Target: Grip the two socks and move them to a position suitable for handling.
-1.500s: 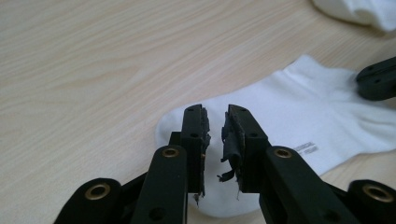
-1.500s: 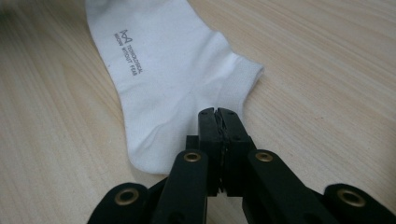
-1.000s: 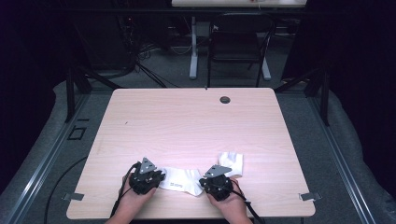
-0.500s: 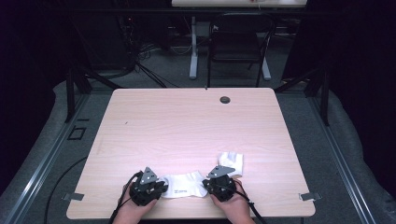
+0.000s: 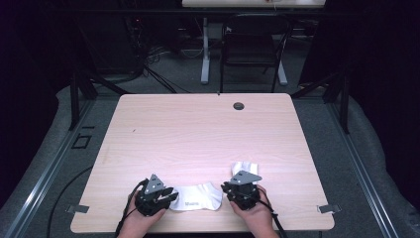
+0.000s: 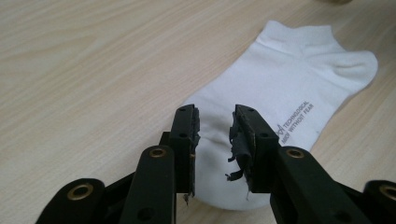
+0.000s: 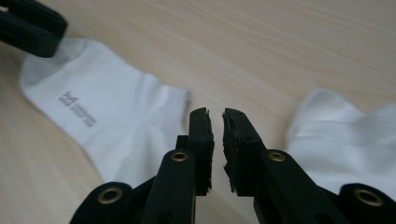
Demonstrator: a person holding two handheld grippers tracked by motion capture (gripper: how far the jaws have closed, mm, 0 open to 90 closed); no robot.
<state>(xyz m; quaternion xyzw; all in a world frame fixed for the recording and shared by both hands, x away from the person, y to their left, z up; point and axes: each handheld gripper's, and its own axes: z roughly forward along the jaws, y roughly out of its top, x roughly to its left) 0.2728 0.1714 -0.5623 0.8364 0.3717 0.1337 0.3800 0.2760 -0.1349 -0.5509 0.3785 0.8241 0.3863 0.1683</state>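
Left gripper view: sock (image 6: pixel 280 93) beneath hand-held gripper (image 6: pixel 215 123)

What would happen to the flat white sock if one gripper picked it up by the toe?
The printed sock would probably droop: it lies thin and flat like soft knit cloth. It looks light, so lifting should be easy. Pushed across the smooth table, it might bunch up rather than roll.

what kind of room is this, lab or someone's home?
Most likely a lab or recording workspace: a bare wooden table on grey carpet, dark curtains around it, cables on the floor behind, and a chair at another desk beyond.
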